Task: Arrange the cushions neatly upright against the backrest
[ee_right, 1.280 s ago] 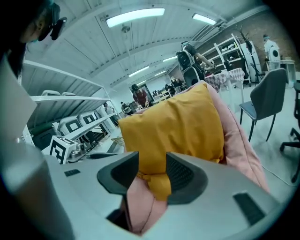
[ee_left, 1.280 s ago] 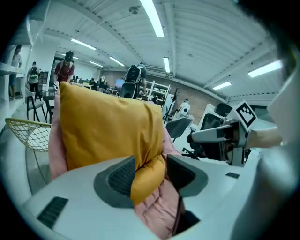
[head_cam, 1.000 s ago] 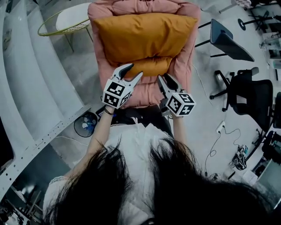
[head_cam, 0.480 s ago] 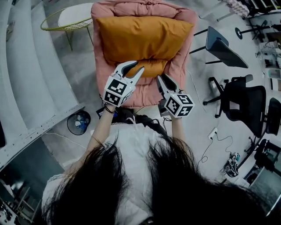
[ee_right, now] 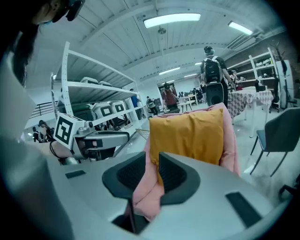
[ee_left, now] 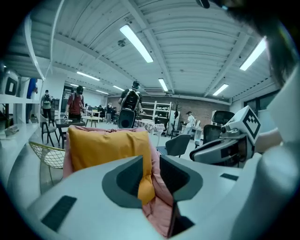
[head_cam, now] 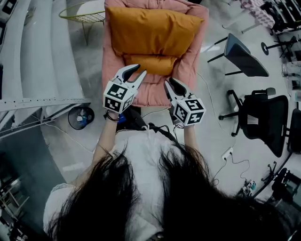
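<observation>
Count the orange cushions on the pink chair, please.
2. The large cushion leans on the backrest; the small cushion lies before it on the seat. More could hide behind.

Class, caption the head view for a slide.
Left tool and right tool, jaws just closed, pinch the pink seat cushion before the orange cushion.

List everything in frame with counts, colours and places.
large cushion: 1, orange, upright against the backrest
small cushion: 1, orange, on the seat in front of it
chair pad: 1, pink, lining seat, sides and backrest
wire side table: 1, yellow-green, floor, picture left
round bin: 1, dark, floor, lower left
grey chair: 1, grey, right
office chair: 1, black, right, nearer
left gripper: 1, white, jaws have just been closing, chair pad fabric pinched between them
right gripper: 1, white, jaws likewise just closing on chair pad fabric
</observation>
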Motion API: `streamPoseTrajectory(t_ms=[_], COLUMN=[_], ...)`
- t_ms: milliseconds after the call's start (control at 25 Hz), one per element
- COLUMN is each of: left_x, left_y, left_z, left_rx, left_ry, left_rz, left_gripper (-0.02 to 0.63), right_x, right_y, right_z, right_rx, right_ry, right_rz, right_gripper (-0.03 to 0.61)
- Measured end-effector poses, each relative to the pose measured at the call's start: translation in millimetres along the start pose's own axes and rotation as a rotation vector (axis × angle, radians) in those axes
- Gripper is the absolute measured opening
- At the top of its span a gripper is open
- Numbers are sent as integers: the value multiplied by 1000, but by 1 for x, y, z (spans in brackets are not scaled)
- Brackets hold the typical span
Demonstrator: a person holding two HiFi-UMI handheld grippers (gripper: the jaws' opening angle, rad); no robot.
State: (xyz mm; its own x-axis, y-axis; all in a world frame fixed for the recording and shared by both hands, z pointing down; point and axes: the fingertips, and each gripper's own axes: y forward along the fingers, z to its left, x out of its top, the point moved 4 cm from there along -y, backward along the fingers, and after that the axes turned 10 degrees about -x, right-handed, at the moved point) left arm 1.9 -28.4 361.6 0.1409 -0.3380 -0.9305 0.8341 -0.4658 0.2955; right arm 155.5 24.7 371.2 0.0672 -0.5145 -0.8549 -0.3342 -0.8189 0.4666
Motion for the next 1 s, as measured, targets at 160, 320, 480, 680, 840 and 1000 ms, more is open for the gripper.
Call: streamPoseTrajectory(t_ms=[160, 320, 480, 680, 840, 1000], left_x=[-8, -18, -30, -41, -48, -58], left_y=[-19, -36, -53, -77, -91, -106], left_z=[-50, -97, -135, -166, -176, -181], left_rx=[63, 112, 144, 171, 187, 190], left_ry=[-23, -26, -5, 5, -10, -18], left_rz=[-38, -51, -33, -8, 15, 44], left_gripper=[121, 121, 121, 121, 121, 121], right_x=[-26, -46, -62, -80, -88, -91], right_y=[-43, -81, -103, -119, -127, -127], right_z=[-5, -3, 9, 29, 44, 56], right_rx=[59, 113, 165, 221, 249, 253], right_ry=[-21, -28, -49, -35, -38, -26], right_rz=[-3, -14, -16, -3, 18, 32], right_gripper=[92, 91, 89, 89, 89, 89])
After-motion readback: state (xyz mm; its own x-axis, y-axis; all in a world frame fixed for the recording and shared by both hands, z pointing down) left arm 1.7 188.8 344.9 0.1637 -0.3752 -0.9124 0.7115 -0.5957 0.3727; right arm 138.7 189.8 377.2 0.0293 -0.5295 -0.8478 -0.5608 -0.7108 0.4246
